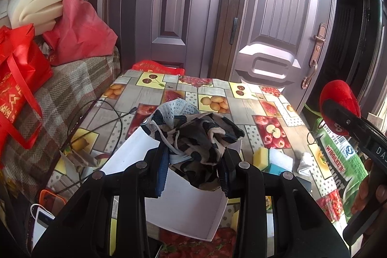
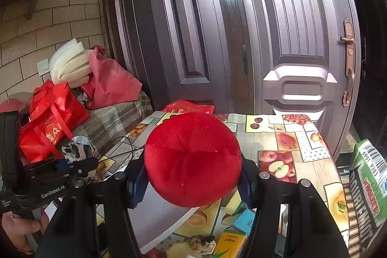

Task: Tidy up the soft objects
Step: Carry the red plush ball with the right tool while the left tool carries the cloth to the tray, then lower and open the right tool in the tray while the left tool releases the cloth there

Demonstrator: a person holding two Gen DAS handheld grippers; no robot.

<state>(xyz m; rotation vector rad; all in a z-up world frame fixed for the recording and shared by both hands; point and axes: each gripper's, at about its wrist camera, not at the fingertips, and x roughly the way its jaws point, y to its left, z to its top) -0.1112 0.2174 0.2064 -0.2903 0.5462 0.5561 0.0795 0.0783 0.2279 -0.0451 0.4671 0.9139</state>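
Observation:
My left gripper [image 1: 193, 168] is shut on a crumpled black, tan and white patterned cloth [image 1: 193, 137] and holds it above an open white box [image 1: 188, 209] on the fruit-print table [image 1: 261, 100]. My right gripper [image 2: 193, 180] is shut on a round red plush toy [image 2: 193, 158], held above the table. The plush [image 1: 338, 100] and right gripper also show at the right edge of the left wrist view. The left gripper [image 2: 79, 166] with the cloth [image 2: 77, 151] shows at the left of the right wrist view.
A yellow sponge [image 1: 260, 157], a white block [image 1: 281, 158], a teal packet [image 2: 244, 221], a yellow packet [image 2: 231, 242] and a small beige cloth [image 2: 202, 243] lie on the table. A black cable [image 1: 116, 122] runs at left. A green Doublemint bag [image 2: 370, 190] stands right. Red bags [image 1: 21, 79] sit on a plaid couch.

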